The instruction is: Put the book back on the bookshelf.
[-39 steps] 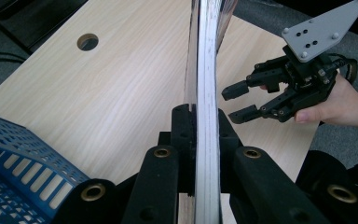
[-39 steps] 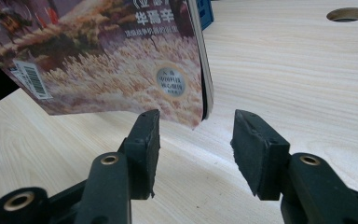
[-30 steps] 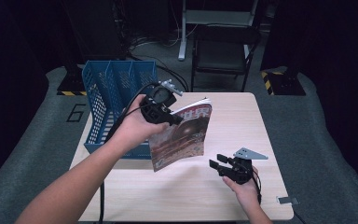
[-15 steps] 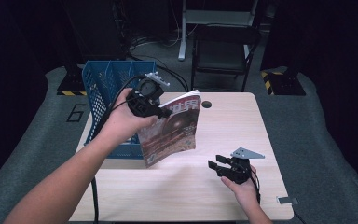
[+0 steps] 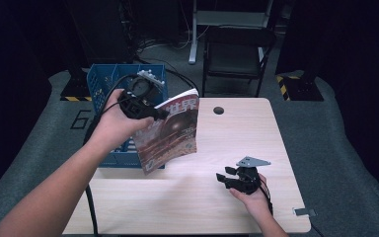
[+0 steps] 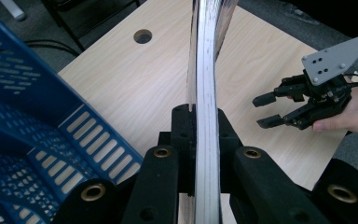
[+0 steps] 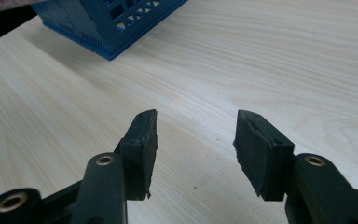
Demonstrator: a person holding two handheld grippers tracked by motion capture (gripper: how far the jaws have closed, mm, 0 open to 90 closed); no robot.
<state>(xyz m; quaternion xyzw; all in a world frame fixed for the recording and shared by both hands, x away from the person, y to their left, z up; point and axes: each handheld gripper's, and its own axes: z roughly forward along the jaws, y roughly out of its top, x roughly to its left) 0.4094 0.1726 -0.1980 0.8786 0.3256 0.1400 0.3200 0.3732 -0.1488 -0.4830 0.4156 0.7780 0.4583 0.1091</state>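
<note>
On the pale wood surface [image 5: 256, 143], the left gripper [image 6: 200, 116] fingers pinch a magazine [image 5: 170, 129] by its edge, holding it raised beside the blue basket [image 5: 103, 84]. It looks light, glossy and floppy; grip near the spine. The right gripper [image 7: 193, 135] rests apart, fingers spread.

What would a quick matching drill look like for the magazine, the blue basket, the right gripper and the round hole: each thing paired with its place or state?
Things:
1. magazine
2. blue basket
3. right gripper
4. round hole

Places or states:
A. open, low over the table's near right part
B. in the tabletop near the far edge
C. clamped in the left gripper, lifted off the table
D. on the table's far left corner

Pairs: 1-C, 2-D, 3-A, 4-B
</note>
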